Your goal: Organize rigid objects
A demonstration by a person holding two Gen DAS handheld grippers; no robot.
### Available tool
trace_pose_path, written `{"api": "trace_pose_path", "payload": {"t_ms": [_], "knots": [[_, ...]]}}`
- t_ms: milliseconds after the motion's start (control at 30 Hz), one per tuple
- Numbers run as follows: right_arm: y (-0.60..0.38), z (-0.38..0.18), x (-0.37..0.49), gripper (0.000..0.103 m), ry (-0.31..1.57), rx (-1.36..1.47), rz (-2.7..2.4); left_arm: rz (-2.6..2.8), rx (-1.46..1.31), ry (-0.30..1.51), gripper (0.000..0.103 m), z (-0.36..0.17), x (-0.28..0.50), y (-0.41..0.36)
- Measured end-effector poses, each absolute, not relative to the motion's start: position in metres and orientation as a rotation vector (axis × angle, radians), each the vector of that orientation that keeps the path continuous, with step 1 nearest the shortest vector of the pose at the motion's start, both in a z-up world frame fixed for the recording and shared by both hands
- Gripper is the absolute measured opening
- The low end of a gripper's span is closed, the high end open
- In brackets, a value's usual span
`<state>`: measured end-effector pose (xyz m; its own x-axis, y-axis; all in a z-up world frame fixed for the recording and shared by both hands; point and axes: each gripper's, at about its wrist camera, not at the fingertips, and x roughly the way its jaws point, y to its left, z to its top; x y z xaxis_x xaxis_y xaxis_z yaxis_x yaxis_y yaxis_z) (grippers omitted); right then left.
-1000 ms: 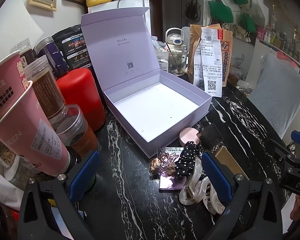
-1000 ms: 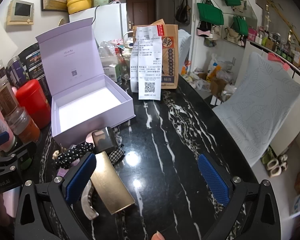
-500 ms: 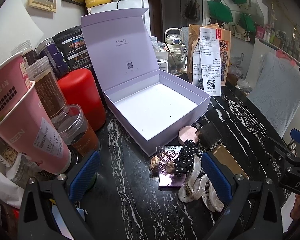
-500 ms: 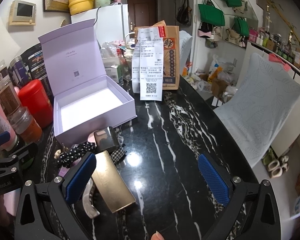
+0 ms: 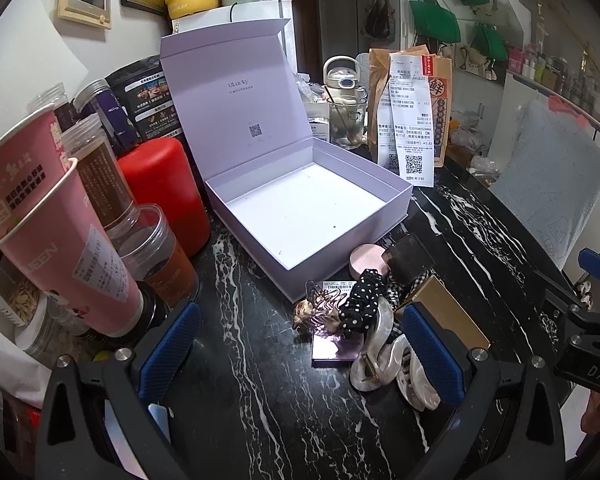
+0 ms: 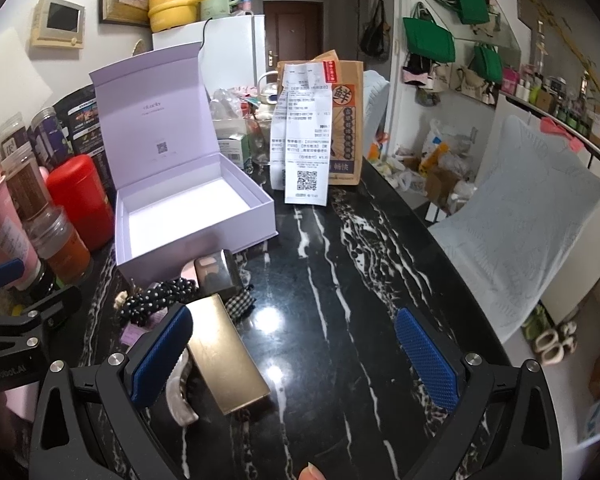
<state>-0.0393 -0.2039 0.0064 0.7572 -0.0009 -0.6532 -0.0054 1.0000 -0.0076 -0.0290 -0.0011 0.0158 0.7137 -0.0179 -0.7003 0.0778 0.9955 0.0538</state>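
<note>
Both my grippers, left and right, are spread wide, holding nothing. The hair clips, gold case and scrunchie are piled just before the empty lilac box. Cups and jars crowd its left.

Both wrist views look forward low over the table, sharing the open lilac box between them.
</note>
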Motion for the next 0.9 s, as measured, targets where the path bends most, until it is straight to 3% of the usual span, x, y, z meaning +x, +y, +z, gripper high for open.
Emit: {"api": "trace_pose_path", "payload": {"t_ms": [900], "knots": [[-0.206, -0.04, -0.045, 0.103, 0.791, 0.014, 0.148, -0.068, 0.0, 0.887, 0.103, -0.032, -0.04, 0.008]]}}
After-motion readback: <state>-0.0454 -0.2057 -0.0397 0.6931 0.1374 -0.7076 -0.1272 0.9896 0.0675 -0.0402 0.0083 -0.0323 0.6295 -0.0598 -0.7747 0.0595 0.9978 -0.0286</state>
